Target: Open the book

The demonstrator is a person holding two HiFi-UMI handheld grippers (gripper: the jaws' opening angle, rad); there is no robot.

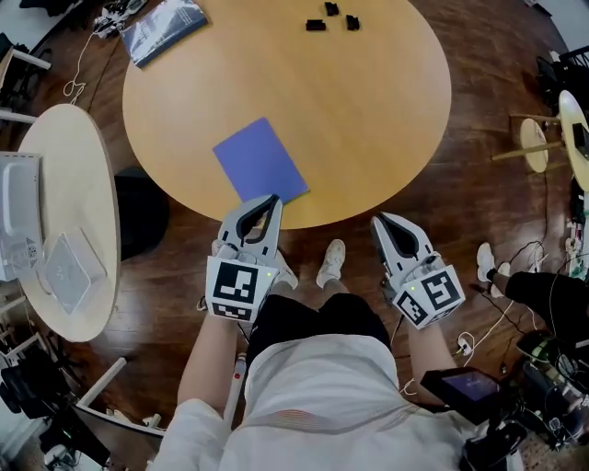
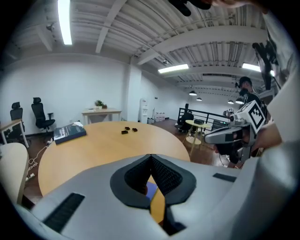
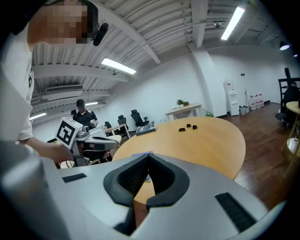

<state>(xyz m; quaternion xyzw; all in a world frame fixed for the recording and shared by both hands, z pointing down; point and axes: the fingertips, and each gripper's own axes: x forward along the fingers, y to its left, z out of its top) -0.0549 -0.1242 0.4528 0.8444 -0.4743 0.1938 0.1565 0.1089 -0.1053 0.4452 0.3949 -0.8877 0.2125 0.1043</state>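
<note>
A thin, flat blue rectangular book [image 1: 259,161] lies closed on the round light-wood table [image 1: 368,110]. It sits at the near edge, left of the table's middle, and is turned at a slant so that one corner points towards the person. The left gripper [image 1: 272,199], grey with black pads and a square-marker cube on its back, is held just at that near edge, with its tip at the book's near right corner in the head view; whether it touches the cover cannot be told. In the left gripper view its jaws are closed tip to tip with nothing between them, and a patch of the blue cover and the wood shows through the gap below the tips. The right gripper [image 1: 379,221], of the same make, is held to the right of the left one, off the near rim of the table and over the dark wooden floor [image 1: 442,198], well apart from the book. In the right gripper view its jaws also meet at the tips and hold nothing. At the far left of the table lies a thicker grey-blue book [image 1: 164,26], partly over the rim, and at the far side, near the middle, sit three small black blocks [image 1: 331,17] close together. A pale oval side table [image 1: 74,184] stands to the left of the round one. The person's white shoes [image 1: 331,262] show on the floor between the two grippers.
</note>
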